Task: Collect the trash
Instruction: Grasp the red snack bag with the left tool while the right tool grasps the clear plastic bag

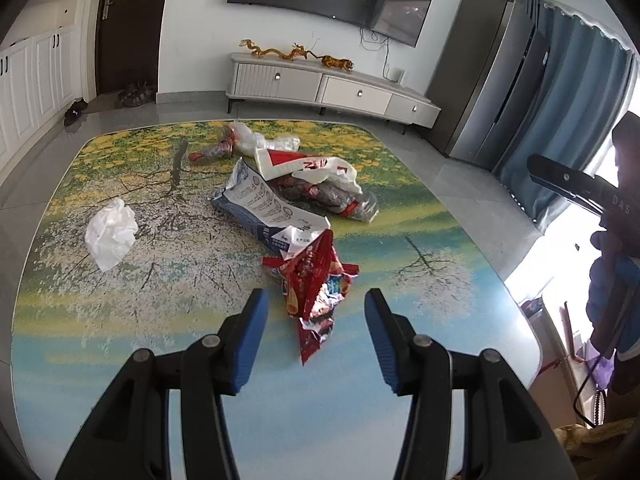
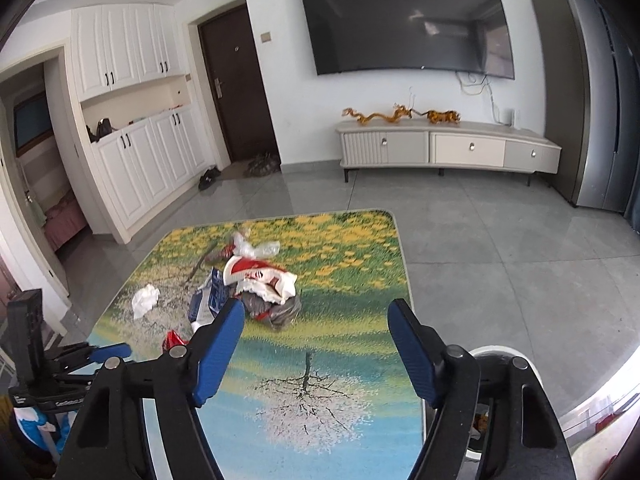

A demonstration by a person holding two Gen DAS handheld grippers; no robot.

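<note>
A crumpled red snack wrapper (image 1: 316,284) lies on the table with the printed landscape top (image 1: 160,340). My left gripper (image 1: 316,300) is open and low over the table, with the wrapper's near end between its blue pads, untouched. Beyond lie a blue-and-white bag (image 1: 260,204), a white-and-red plastic bag (image 1: 316,168), a greyish clear bag (image 1: 348,200) and a crumpled white tissue (image 1: 110,232). My right gripper (image 2: 316,308) is open over the table's near right part with nothing between its fingers. The pile (image 2: 260,280) lies ahead of it.
Plastic scraps and a bottle-like piece (image 1: 224,148) sit at the table's far edge. A white round container (image 2: 500,356) stands by the table's near right corner. A blue-gloved hand (image 1: 612,280) is at the right edge. A TV cabinet (image 2: 448,152) lines the far wall.
</note>
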